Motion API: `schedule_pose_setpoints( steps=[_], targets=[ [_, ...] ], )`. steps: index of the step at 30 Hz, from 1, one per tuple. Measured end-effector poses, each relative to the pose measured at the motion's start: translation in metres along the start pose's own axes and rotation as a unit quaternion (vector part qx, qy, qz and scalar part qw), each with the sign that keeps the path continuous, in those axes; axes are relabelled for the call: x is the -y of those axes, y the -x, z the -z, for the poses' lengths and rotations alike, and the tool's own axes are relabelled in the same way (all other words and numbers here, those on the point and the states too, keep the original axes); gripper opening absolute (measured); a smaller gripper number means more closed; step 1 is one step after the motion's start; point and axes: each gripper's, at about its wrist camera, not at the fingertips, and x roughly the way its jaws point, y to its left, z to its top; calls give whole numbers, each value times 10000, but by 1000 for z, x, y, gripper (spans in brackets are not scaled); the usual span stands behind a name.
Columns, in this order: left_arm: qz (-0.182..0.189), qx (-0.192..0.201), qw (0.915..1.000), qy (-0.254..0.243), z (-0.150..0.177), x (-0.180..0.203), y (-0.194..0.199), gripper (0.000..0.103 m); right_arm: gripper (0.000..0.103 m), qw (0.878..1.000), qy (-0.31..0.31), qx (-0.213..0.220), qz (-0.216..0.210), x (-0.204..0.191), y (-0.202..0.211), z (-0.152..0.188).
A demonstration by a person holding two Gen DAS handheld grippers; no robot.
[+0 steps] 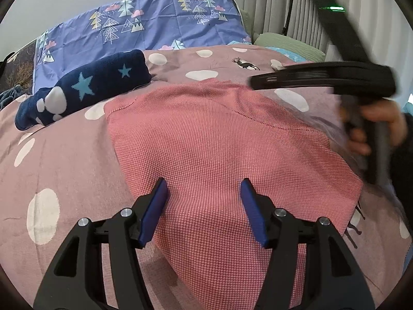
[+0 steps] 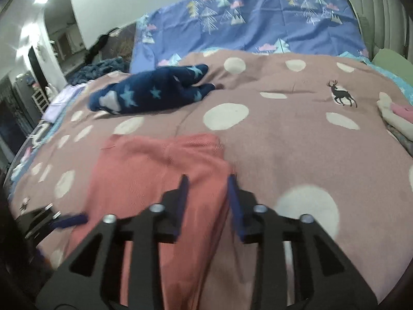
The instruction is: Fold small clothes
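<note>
Crowding pink garment — starry navy bundle

No readable text, label, brand or number anywhere here. The dark device at the upper right of the left wrist view shows a green light with faint markings beside it, too small and blurred to make out. The bedding carries only pictures.

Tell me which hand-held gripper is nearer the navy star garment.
Left. The left hand-held gripper hovers over the pink garment below the navy star garment; the right sits at the pink garment's right edge.
</note>
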Motion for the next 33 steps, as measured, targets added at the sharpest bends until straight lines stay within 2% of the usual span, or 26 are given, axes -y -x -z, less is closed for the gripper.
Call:
schedule_pose_setpoints(
  steps=[2, 6, 9, 10, 11, 12, 13, 15, 16, 18, 19, 21, 23, 25, 27, 33],
  targets=[
    [-4, 1, 10000, -5, 0, 0, 0, 60, 42, 9999, -92, -27, -117, 1, 21, 15],
    [-30, 24, 10000, -20, 0, 0, 1, 60, 43, 9986, -269, -93, -450, -7, 47, 45],
    [-67, 39, 10000, -45, -1, 2, 2, 61, 44, 9972, -18, -61, -739, -26, 60, 72],
    [-78, 40, 9999, -52, -1, 2, 2, 61, 48, 9975, 120, -125, -681, -32, 59, 80],
    [-86, 44, 9999, -58, -1, 3, 2, 61, 52, 9983, 286, -280, -424, -37, 54, 90],
    [-104, 61, 9999, -59, -1, 3, 3, 61, 53, 9975, 448, -545, 79, -40, 42, 101],
    [-141, 97, 9998, -37, -1, 3, 6, 61, 53, 9960, 431, -730, 287, -38, 33, 110],
    [-90, 191, 9997, 126, 0, 2, 17, 62, 54, 9977, 184, -638, 93, -34, 44, 108],
    [104, 257, 9993, 262, 2, -1, 27, 63, 55, 9982, 40, -599, -59, -30, 50, 103],
    [326, 378, 9979, 405, 6, -6, 43, 69, 64, 9972, -343, -300, -585, -17, 66, 90],
    [300, 409, 9977, 443, 7, -8, 47, 72, 67, 9954, -536, -235, -753, -9, 68, 82],
    [194, 409, 9976, 524, 8, -16, 48, 76, 67, 9927, -870, -245, -803, 4, 63, 69],
    [67, 247, 9965, 798, 8, -30, 39, 76, 67, 9901, -1041, -325, -883, 13, 51, 60],
    [380, -15, 9924, 1173, 10, -40, 27, 76, 67, 9836, -1266, -599, -1138, 19, 29, 56],
    [935, -346, 9843, 1454, 14, -43, 11, 76, 67, 9775, -1400, -828, -1346, 23, 9, 61],
    [1229, -387, 9807, 1469, 11, -40, -4, 78, 65, 9737, -1362, -844, -1620, 22, -11, 56]
  ],
)
